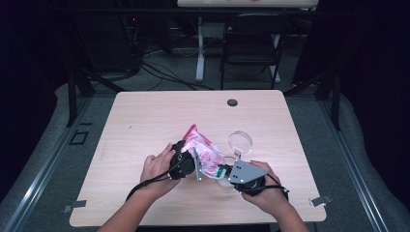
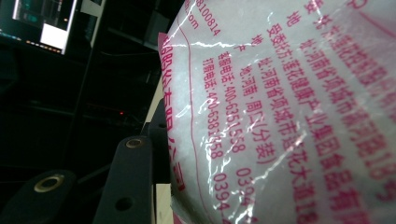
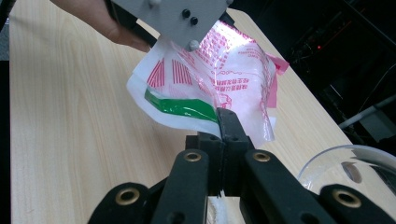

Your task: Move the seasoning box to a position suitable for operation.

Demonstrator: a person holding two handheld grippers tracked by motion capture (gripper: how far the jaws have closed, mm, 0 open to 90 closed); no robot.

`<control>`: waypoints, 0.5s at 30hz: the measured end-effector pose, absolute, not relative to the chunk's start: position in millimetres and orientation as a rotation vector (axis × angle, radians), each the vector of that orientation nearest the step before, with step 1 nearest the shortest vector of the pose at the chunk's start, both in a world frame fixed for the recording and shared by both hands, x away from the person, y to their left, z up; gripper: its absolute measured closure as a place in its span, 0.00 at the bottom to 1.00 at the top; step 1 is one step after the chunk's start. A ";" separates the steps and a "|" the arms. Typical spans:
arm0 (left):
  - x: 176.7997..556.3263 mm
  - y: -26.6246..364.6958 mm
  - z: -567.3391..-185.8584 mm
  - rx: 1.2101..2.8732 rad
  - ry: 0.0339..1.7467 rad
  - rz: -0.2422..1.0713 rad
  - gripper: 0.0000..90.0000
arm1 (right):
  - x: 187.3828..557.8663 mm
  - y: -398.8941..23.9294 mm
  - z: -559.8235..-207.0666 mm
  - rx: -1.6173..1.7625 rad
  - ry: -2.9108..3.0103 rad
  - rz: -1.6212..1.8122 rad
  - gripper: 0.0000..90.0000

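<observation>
A clear plastic bag (image 1: 205,152) with pink print and white contents hangs between both grippers over the table's middle. My left gripper (image 1: 193,163) grips its left side. In the left gripper view the bag (image 2: 289,116) presses against one black finger (image 2: 128,182) and hides the other. My right gripper (image 1: 225,173) comes in from the right. Its jaws (image 3: 227,121) are shut on the bag's lower edge, right at a green strip (image 3: 182,107). The bag (image 3: 233,65) droops below the left gripper's grey plate (image 3: 173,18), with a hand behind it.
A clear round bowl (image 1: 240,142) stands on the wooden table (image 1: 145,121) just beyond the right gripper, and its rim (image 3: 350,158) is close to the jaws. A black grommet (image 1: 232,102) sits near the far edge. A chair (image 1: 251,43) stands behind the table.
</observation>
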State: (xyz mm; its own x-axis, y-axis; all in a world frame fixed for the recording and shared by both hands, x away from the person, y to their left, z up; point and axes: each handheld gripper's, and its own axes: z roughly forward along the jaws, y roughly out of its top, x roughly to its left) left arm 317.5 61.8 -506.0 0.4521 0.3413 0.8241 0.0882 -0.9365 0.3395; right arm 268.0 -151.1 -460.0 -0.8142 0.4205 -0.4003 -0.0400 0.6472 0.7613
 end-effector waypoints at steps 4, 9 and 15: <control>317.7 59.9 -504.2 2.458 0.364 1.507 0.65 | 269.5 -152.9 -461.3 0.309 2.306 1.100 1.00; 316.4 56.4 -503.9 2.466 0.339 1.547 0.65 | 270.4 -155.6 -461.1 0.318 2.307 1.093 1.00; 314.5 51.9 -503.7 2.489 0.299 1.578 0.66 | 273.1 -160.6 -462.7 0.344 2.305 1.106 1.00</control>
State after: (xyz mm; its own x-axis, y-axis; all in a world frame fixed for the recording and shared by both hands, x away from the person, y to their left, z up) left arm 314.5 51.9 -503.7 0.4170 0.2630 0.8701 0.0732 -0.9638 0.2563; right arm 273.1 -160.6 -462.7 -0.8132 0.4485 -0.3708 -0.0085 0.6279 0.7783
